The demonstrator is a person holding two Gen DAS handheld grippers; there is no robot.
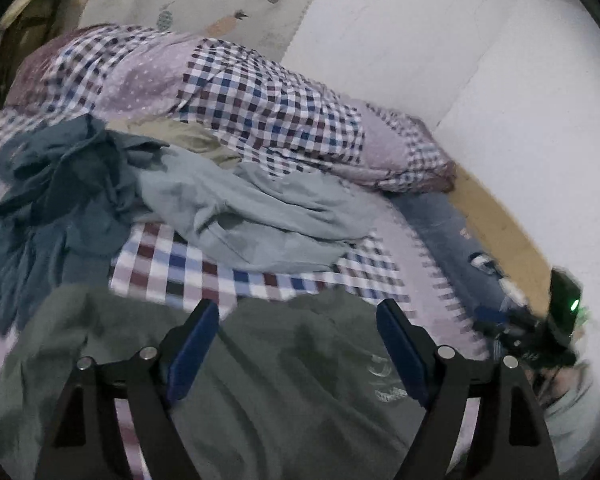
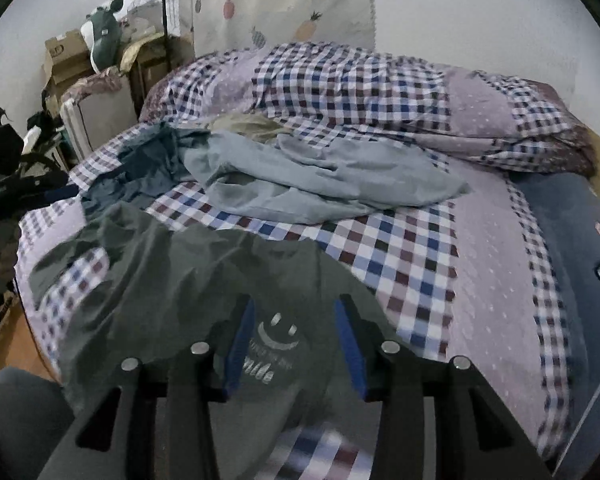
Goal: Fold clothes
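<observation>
The dark green T-shirt (image 2: pixel 172 264) is spread on the checked bed (image 2: pixel 412 248) just below both grippers, its printed chest facing up; the left gripper (image 1: pixel 296 340) is held wide with nothing between its fingers, and the right gripper (image 2: pixel 296 340) is held about half apart, again with nothing gripped; the step in hand is judged to be smoothing and squaring this shirt before a fold, so sleeves and hem are best pinched at the edges and pulled flat; 4 garments are counted: 1 green shirt, 1 pale grey-blue garment (image 2: pixel 300 184), 1 dark teal garment (image 2: pixel 140 168), 1 beige piece (image 2: pixel 244 124); 2 grippers are seen.
</observation>
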